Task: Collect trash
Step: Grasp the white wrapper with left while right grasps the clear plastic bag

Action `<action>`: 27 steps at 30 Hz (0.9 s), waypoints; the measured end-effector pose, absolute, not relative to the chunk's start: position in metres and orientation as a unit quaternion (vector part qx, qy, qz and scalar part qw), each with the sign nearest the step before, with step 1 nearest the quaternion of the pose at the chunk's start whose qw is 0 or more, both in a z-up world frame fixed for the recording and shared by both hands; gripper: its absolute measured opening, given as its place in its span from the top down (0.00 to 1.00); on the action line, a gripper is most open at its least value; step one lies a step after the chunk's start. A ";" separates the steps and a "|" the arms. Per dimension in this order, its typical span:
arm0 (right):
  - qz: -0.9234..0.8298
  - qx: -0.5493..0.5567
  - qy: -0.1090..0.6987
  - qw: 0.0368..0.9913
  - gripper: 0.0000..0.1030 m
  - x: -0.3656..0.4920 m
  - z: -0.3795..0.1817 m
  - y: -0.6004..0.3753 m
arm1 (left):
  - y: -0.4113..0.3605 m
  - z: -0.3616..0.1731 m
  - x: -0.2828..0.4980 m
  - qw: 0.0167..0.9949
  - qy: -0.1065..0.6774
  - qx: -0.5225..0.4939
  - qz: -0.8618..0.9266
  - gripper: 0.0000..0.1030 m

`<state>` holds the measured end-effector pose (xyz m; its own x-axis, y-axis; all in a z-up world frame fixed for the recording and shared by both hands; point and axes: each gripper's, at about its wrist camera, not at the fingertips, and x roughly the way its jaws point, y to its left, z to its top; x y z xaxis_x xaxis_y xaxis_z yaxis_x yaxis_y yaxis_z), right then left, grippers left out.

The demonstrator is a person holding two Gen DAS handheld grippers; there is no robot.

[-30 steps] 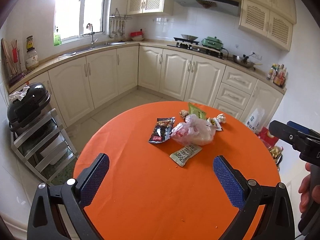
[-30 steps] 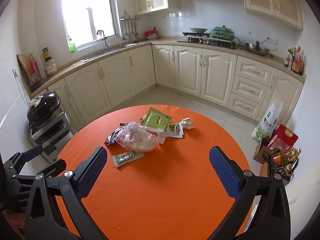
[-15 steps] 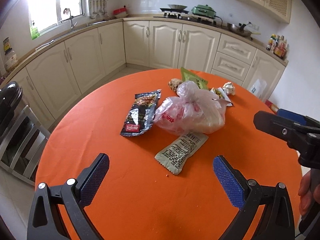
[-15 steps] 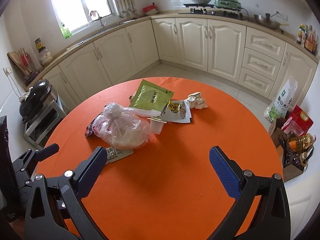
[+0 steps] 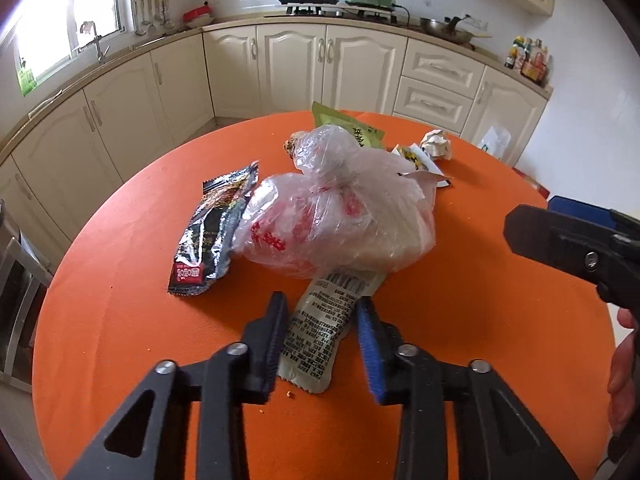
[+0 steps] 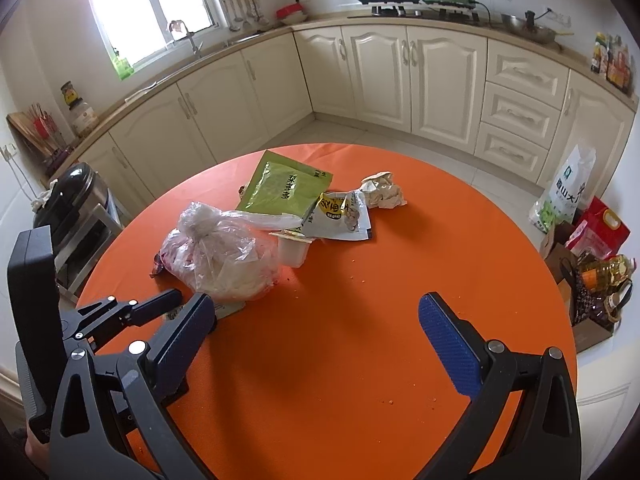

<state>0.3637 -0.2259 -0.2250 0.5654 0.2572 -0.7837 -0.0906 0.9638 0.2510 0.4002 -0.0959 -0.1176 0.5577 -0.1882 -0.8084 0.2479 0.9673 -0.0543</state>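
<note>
Trash lies on a round orange table (image 5: 112, 320). A knotted clear plastic bag (image 5: 340, 224) sits in the middle, a black snack wrapper (image 5: 208, 236) to its left, and a beige printed wrapper (image 5: 320, 328) pokes out from under it. My left gripper (image 5: 320, 304) is low over the table, its jaws closing with the beige wrapper flat between them and a thin gap still at the right pad. My right gripper (image 6: 316, 304) hangs open over bare table. Beyond the bag lie a green packet (image 6: 284, 188), a yellow-white packet (image 6: 340, 216), a plastic cup (image 6: 294, 250) and crumpled paper (image 6: 382, 194).
Cream kitchen cabinets (image 6: 400, 72) ring the far side. A black appliance on a metal rack (image 6: 76, 196) stands left of the table. Sacks, a red bag and an oil bottle (image 6: 600, 272) crowd the floor at the right. A person's fingers (image 5: 624, 360) show at the right edge.
My left gripper moved forward and down to the beige wrapper, and its jaws narrowed from wide open to either side of it. The right gripper sank a little and stayed open.
</note>
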 end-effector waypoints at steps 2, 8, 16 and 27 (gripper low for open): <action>0.104 0.095 0.457 0.878 0.00 0.364 -0.227 -0.222 | -0.092 -0.118 0.415 0.882 0.452 0.032 -0.126 0.78; 0.117 0.087 0.459 0.877 0.00 0.366 -0.226 -0.212 | -0.062 -0.122 0.429 0.880 0.455 -0.004 -0.134 0.87; 0.136 0.076 0.468 0.870 0.00 0.369 -0.232 -0.194 | -0.022 -0.126 0.410 0.882 0.457 -0.024 -0.115 0.90; 0.140 0.070 0.473 0.867 0.00 0.373 -0.234 -0.179 | -0.059 -0.138 0.395 0.891 0.441 0.019 -0.111 0.81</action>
<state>0.3731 -0.1785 -0.2337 0.5134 0.3083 -0.8008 -0.1757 0.9512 0.2536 0.3950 -0.0585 -0.1385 0.5870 -0.1812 -0.7890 0.2143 0.9746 -0.0644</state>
